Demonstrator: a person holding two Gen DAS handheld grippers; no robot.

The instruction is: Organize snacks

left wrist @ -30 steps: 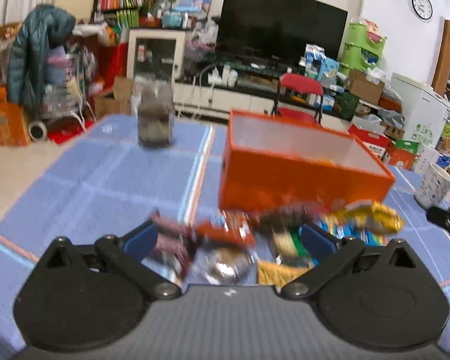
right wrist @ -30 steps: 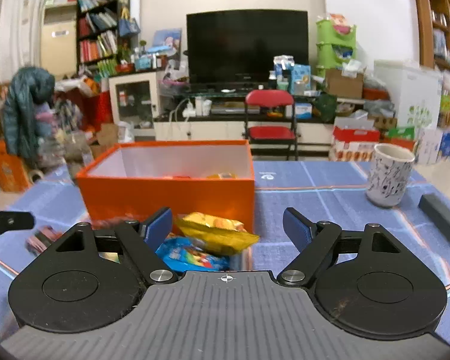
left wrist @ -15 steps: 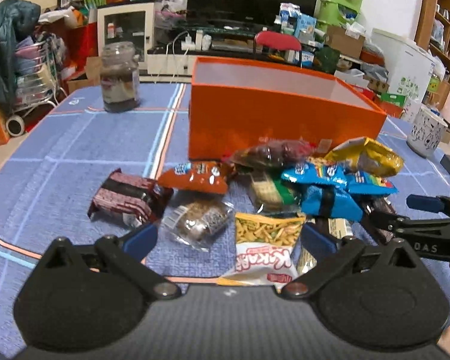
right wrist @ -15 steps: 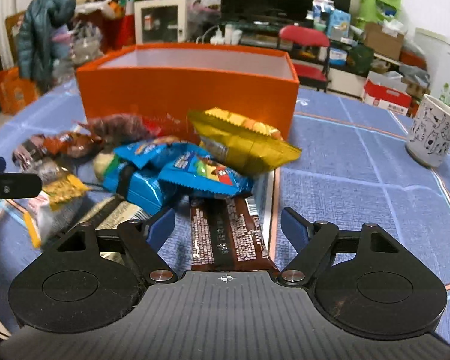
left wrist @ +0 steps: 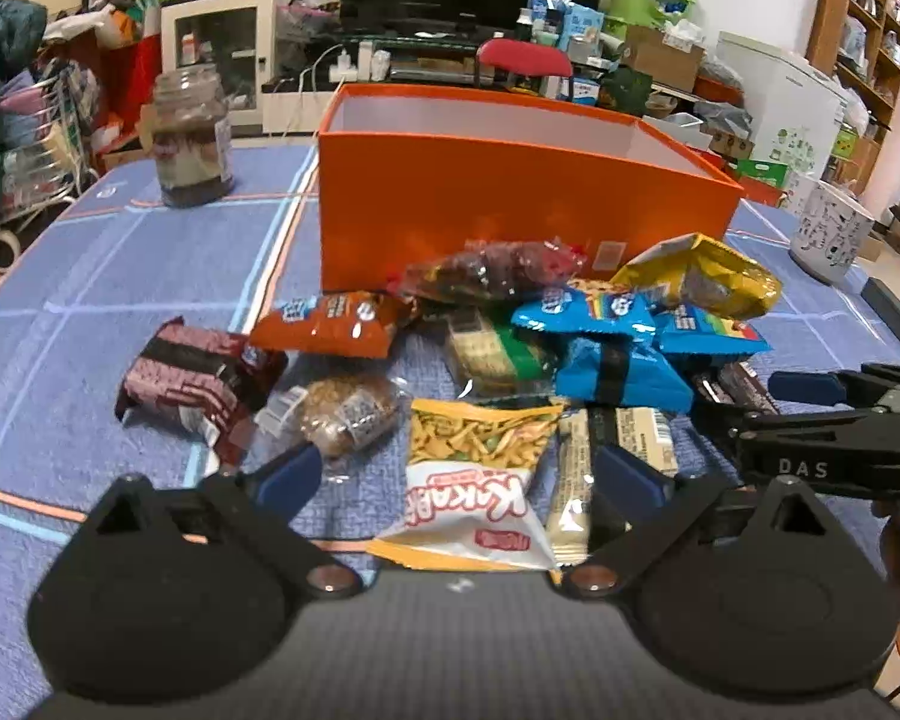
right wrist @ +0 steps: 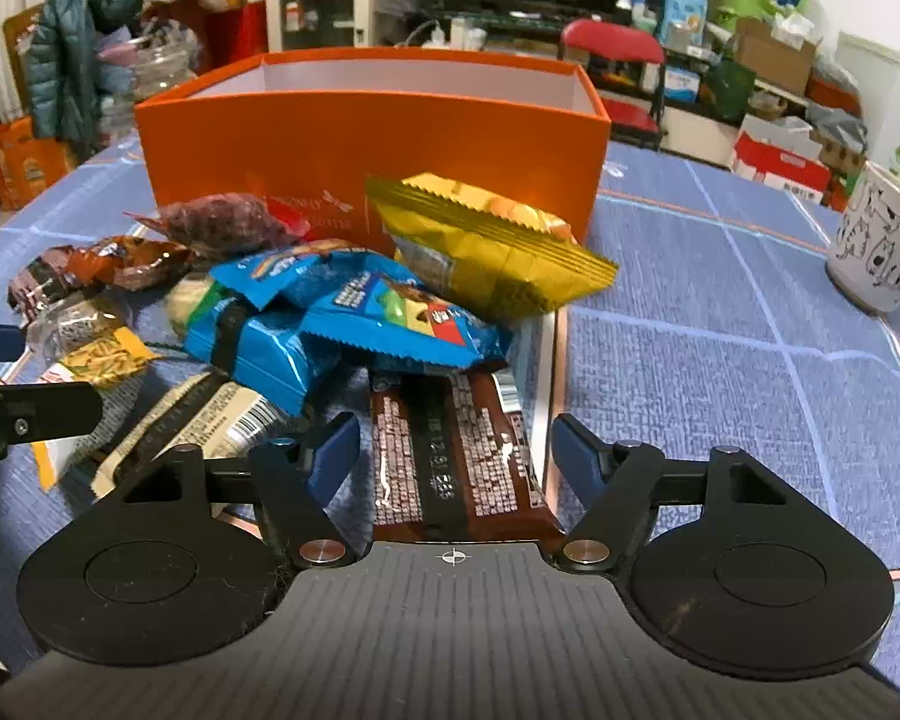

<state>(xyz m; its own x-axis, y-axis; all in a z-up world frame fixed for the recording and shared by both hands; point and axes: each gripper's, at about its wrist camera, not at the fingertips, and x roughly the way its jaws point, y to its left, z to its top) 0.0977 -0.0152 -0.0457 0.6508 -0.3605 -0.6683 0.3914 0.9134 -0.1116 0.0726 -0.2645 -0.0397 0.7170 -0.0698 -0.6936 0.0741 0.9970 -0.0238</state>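
An open orange box (left wrist: 510, 204) stands on the blue tablecloth; it also shows in the right wrist view (right wrist: 366, 144). A pile of snack packets lies in front of it. My left gripper (left wrist: 456, 474) is open, low over a white and yellow Kokab packet (left wrist: 474, 480). My right gripper (right wrist: 455, 450) is open around a brown chocolate bar (right wrist: 450, 456), apart from it. A yellow bag (right wrist: 486, 246), blue packets (right wrist: 354, 312) and a beige bar (right wrist: 192, 420) lie beside it. The right gripper's side shows in the left wrist view (left wrist: 834, 420).
A glass jar (left wrist: 191, 138) stands at the back left of the table. A white patterned mug (right wrist: 882, 240) stands at the right. A dark red wafer pack (left wrist: 192, 384) and an orange packet (left wrist: 330, 324) lie at the pile's left. Cluttered room behind.
Both grippers have dropped lower and moved closer to the pile. The right gripper's fingers now straddle the brown bar. Both stay open.
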